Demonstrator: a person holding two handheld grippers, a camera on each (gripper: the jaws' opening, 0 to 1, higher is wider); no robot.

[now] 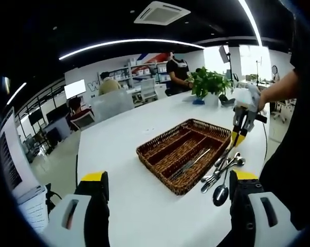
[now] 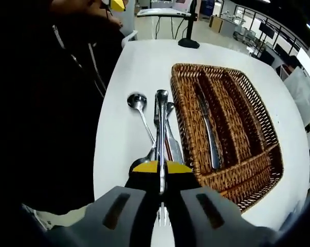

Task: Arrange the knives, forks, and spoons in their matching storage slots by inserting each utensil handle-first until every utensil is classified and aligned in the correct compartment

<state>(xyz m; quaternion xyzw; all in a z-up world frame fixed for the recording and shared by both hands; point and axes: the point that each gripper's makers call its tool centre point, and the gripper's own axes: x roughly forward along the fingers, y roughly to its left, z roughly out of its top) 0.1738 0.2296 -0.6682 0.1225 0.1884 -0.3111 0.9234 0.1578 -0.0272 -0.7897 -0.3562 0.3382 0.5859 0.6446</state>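
The right gripper [image 2: 161, 172] clamps a fork [image 2: 161, 134] just beside the wicker tray [image 2: 257, 170], above the loose utensils [image 2: 144, 123]. The left gripper [image 1: 167, 185] hangs wide, holding nothing; its view shows a potted plant [image 1: 210, 85] beyond the tray.

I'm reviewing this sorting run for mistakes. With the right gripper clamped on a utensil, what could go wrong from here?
1. The right gripper pinches a fork directly over the loose pile, so lifting might drag neighbours along.
2. The spoon lies near the table edge and could get knocked off.
3. The basket already holds a knife; a wrong slot would misclassify the fork.
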